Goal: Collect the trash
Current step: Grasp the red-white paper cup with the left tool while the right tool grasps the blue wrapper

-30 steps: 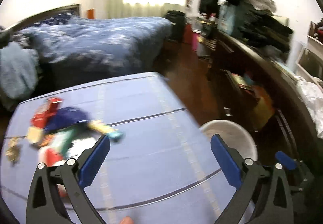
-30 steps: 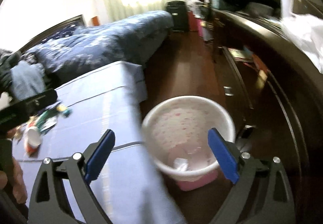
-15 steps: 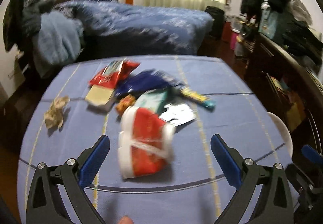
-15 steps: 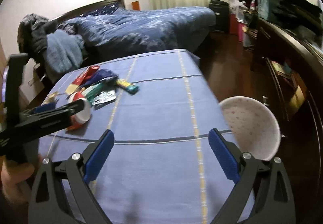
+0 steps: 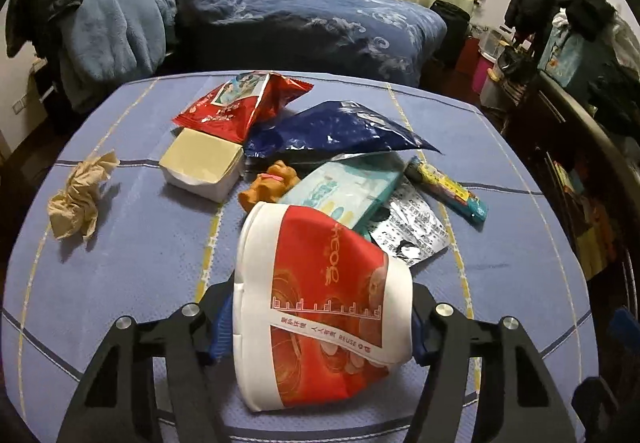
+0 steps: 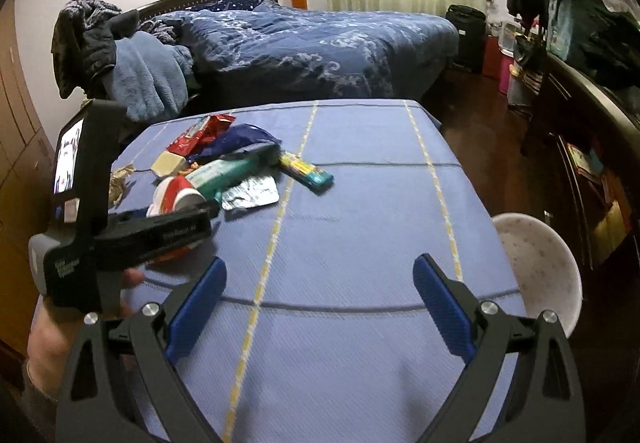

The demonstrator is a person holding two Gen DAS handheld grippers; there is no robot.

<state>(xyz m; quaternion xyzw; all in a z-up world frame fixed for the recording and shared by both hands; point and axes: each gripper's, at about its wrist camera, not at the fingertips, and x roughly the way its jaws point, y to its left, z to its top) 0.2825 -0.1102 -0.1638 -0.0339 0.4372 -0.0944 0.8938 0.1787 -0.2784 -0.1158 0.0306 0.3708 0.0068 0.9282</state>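
Your left gripper (image 5: 322, 327) has just been closing, and its 2 blue pads now sit against the sides of a crushed red-and-white paper cup (image 5: 320, 307), which lies on its side on the blue striped tablecloth (image 5: 500, 243) at the near edge of the trash pile. The cup is flattened, with a white rim band, a red printed body and a white strip reading "REUSE". Behind it lie a teal wipes packet (image 5: 352, 191), a silver foil sheet (image 5: 412, 235), a dark blue foil bag (image 5: 340, 127), a red snack bag (image 5: 240, 103), a cream cardboard box (image 5: 200, 163) and a crumpled tan tissue (image 5: 78, 199). Your right gripper (image 6: 320, 303) hangs spread wide over bare cloth, grasping nothing, with the white speckled bin (image 6: 540, 271) at the table's right edge.
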